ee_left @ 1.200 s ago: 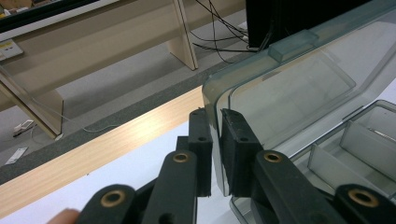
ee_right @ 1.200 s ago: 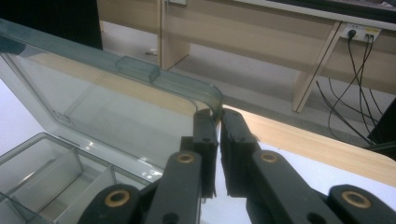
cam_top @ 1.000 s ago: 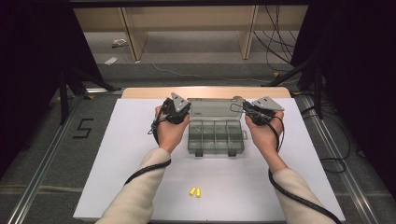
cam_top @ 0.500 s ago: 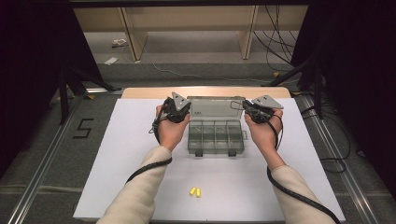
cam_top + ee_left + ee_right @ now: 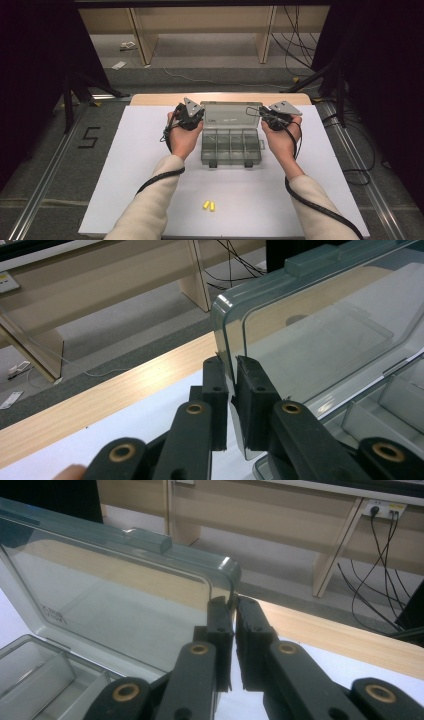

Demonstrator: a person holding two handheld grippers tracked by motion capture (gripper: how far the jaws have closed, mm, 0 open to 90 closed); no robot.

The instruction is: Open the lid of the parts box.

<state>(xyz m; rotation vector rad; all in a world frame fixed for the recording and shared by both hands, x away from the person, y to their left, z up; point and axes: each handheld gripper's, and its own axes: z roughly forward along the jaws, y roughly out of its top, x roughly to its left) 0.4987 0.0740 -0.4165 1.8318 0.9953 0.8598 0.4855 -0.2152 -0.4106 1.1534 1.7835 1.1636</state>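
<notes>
Now | lid (image 5: 320, 340) edges pinched | left tool (image 5: 231, 390), right tool (image 5: 234, 625) | apparently upright

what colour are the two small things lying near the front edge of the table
Yellow: the two small pieces lie side by side on the white table, best seen in the high view.

- The worktop (image 5: 125, 165) carries a white sheet over most of its top; a bare strip of pale wood shows along its far edge.
- A clear grey compartment box (image 5: 231, 147) rests on the sheet near the middle, its lid (image 5: 231, 114) raised toward the wooden strip.
- Two small yellow pieces (image 5: 209, 205) lie touching, well apart from the box, toward the near edge and slightly left of the box's centre.
</notes>
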